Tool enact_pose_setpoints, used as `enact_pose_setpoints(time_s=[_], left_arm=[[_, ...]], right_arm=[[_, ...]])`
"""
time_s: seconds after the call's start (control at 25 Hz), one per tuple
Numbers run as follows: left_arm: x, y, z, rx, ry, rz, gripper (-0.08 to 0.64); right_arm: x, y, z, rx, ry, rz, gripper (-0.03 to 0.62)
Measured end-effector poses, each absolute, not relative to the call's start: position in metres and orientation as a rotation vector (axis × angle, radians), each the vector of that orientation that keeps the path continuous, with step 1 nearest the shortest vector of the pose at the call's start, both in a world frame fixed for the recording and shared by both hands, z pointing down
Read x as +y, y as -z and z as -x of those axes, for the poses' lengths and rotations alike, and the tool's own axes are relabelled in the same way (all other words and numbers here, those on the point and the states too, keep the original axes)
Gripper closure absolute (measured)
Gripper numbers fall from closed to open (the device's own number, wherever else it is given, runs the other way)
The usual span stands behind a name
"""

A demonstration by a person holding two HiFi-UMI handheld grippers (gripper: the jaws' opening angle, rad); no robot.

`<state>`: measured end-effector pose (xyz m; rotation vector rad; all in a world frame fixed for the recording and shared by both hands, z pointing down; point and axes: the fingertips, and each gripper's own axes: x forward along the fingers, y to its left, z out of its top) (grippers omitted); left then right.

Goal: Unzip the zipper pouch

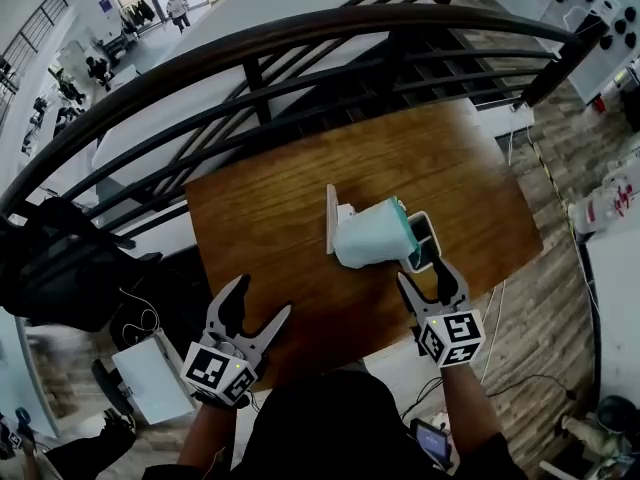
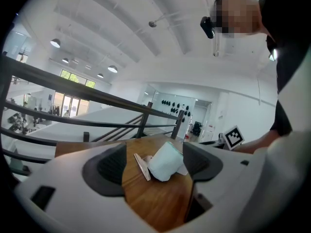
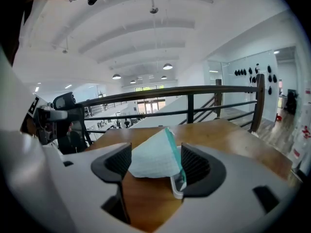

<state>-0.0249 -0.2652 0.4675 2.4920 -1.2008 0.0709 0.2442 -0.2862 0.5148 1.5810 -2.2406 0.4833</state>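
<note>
The left claw point(image 1: 263, 298) hangs low and close to the person's body, its jaws spread wide and angled up to the right. The right claw point(image 1: 425, 274) reaches further forward, its jaws also apart. The left forearm point(image 1: 205, 430) and right forearm point(image 1: 463, 400) rise from below.

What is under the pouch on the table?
The mint pouch lies on the wooden table, and a white-rimmed flat object sticks out from under its right end. How far that object runs beneath is covered.

Pale mint pouch point(image 1: 372, 236) (teal-edged) — brown woodgrain table point(image 1: 270, 218).
</note>
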Motion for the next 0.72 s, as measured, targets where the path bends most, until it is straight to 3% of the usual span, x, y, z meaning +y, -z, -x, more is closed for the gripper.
enact_pose_setpoints(time_s=[0.24,0.72], left_arm=[[-0.268,-0.471,0.028,-1.278,-0.071,-2.439,0.207],[-0.258,-0.478,0.046,-1.387,-0.102,-2.371,0.207]], right_arm=[[-0.315,-0.542,-0.247,-2.215,-0.482,-1.410,0.313],[-0.357,-0.595,-0.250,-2.102,-0.556,-1.166,0.314]])
